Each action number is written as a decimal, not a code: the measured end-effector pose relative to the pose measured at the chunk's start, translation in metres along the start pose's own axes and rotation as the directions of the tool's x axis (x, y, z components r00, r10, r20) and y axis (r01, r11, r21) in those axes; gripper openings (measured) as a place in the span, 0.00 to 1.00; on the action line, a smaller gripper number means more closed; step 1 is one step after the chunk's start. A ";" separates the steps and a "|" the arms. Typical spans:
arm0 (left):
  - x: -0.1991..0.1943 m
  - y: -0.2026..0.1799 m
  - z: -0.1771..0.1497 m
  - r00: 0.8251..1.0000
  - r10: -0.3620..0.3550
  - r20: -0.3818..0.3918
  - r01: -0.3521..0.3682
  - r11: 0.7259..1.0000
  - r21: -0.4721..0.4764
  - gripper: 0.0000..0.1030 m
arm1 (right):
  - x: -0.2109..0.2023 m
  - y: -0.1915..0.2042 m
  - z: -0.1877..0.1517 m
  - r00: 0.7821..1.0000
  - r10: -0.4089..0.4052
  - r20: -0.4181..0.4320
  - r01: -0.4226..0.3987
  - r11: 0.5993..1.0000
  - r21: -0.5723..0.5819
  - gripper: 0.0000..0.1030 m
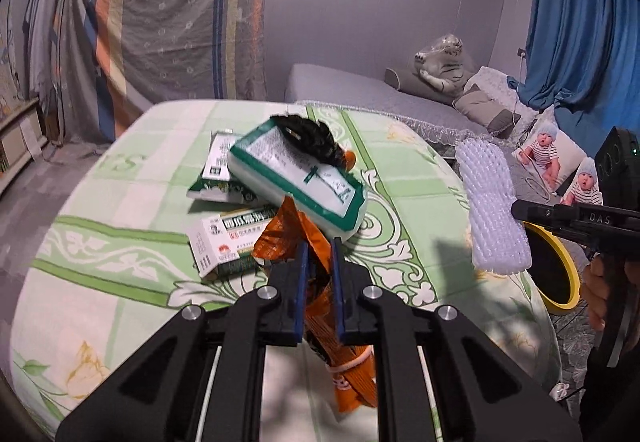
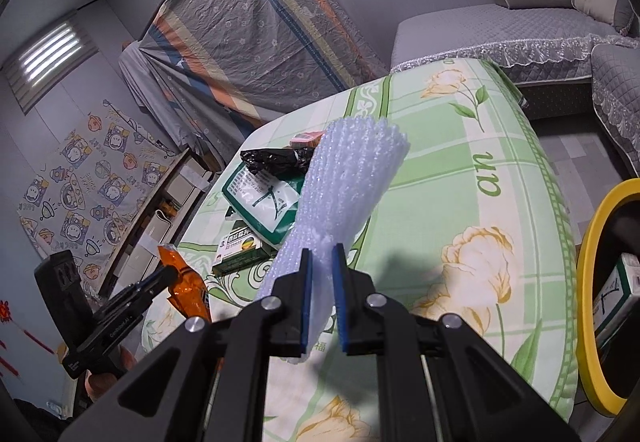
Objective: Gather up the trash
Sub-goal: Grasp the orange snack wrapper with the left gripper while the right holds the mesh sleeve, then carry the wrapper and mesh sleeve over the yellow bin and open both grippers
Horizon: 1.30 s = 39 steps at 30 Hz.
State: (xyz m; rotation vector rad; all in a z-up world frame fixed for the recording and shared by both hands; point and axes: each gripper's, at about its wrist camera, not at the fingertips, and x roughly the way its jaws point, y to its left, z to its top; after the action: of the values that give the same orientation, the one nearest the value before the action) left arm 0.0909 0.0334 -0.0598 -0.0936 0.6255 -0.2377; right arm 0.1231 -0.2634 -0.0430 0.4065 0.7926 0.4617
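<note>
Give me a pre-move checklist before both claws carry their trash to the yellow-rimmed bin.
1. Left claw shut on crinkled orange plastic wrapper: ok.
2. Right claw shut on white foam net sleeve: ok.
3. Yellow-rimmed bin in view beside the green floral tablecloth: ok.
4. Room left inside bin: cannot tell.
5. Table cleared: not ok; green-and-white packet, small medicine boxes and black crumpled bag remain.

place: home living room | evidence: quilted sofa (image 1: 360,90), blue curtain (image 1: 576,22), floral tablecloth (image 1: 120,202)
</note>
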 end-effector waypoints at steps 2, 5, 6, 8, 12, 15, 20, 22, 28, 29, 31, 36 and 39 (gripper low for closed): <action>-0.002 -0.006 0.003 1.000 0.008 0.016 -0.008 1.000 0.019 0.09 | -0.003 0.000 -0.001 1.000 -0.008 0.005 0.008 1.000 -0.002 0.09; 0.000 -0.015 0.009 1.000 -0.018 0.024 0.017 0.999 0.036 0.09 | -0.008 -0.003 -0.003 1.000 -0.016 0.015 0.016 1.000 0.005 0.09; 0.001 -0.017 0.009 0.999 -0.022 0.025 0.021 0.999 0.039 0.09 | -0.009 -0.004 -0.003 1.000 -0.019 0.017 0.019 1.000 0.007 0.09; 0.003 -0.022 0.012 0.998 -0.052 0.020 0.052 0.998 0.038 0.07 | -0.014 -0.007 -0.005 1.000 -0.019 0.024 0.019 1.000 0.020 0.09; 0.001 -0.036 0.017 0.996 -0.084 0.038 0.081 0.995 0.065 0.06 | -0.026 -0.013 -0.005 0.998 -0.031 0.047 0.029 0.999 0.030 0.09; -0.003 -0.048 0.025 0.992 -0.109 0.060 0.104 0.990 0.093 0.06 | -0.038 -0.021 -0.004 0.997 -0.041 0.072 0.038 0.998 0.050 0.09; -0.003 -0.078 0.040 0.986 -0.146 0.076 0.133 0.979 0.157 0.06 | -0.064 -0.038 0.001 0.988 -0.070 0.138 0.059 0.995 0.087 0.09; -0.001 -0.095 0.047 0.983 -0.166 0.084 0.148 0.971 0.190 0.06 | -0.073 -0.045 0.002 0.983 -0.086 0.160 0.070 0.993 0.100 0.09; 0.013 -0.144 0.060 0.969 -0.234 0.075 0.206 0.939 0.274 0.06 | -0.106 -0.080 0.002 0.963 -0.156 0.221 0.120 0.979 0.167 0.09; 0.016 -0.150 0.062 0.967 -0.245 0.071 0.216 0.934 0.284 0.06 | -0.110 -0.084 0.002 0.960 -0.166 0.228 0.127 0.976 0.176 0.09; 0.020 -0.164 0.065 0.961 -0.267 0.065 0.236 0.924 0.301 0.06 | -0.120 -0.094 0.000 0.950 -0.190 0.246 0.143 0.970 0.197 0.09; 0.035 -0.204 0.070 0.945 -0.326 0.039 0.292 0.888 0.355 0.06 | -0.145 -0.124 -0.008 0.917 -0.279 0.285 0.205 0.943 0.262 0.09; 0.043 -0.224 0.070 0.935 -0.355 0.026 0.319 0.869 0.378 0.06 | -0.155 -0.143 -0.013 0.899 -0.326 0.292 0.238 0.924 0.299 0.09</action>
State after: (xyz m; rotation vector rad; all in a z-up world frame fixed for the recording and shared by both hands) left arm 0.1227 -0.1932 0.0078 0.1511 0.4565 -0.6847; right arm 0.0526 -0.4622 -0.0337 0.5833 0.5638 0.0073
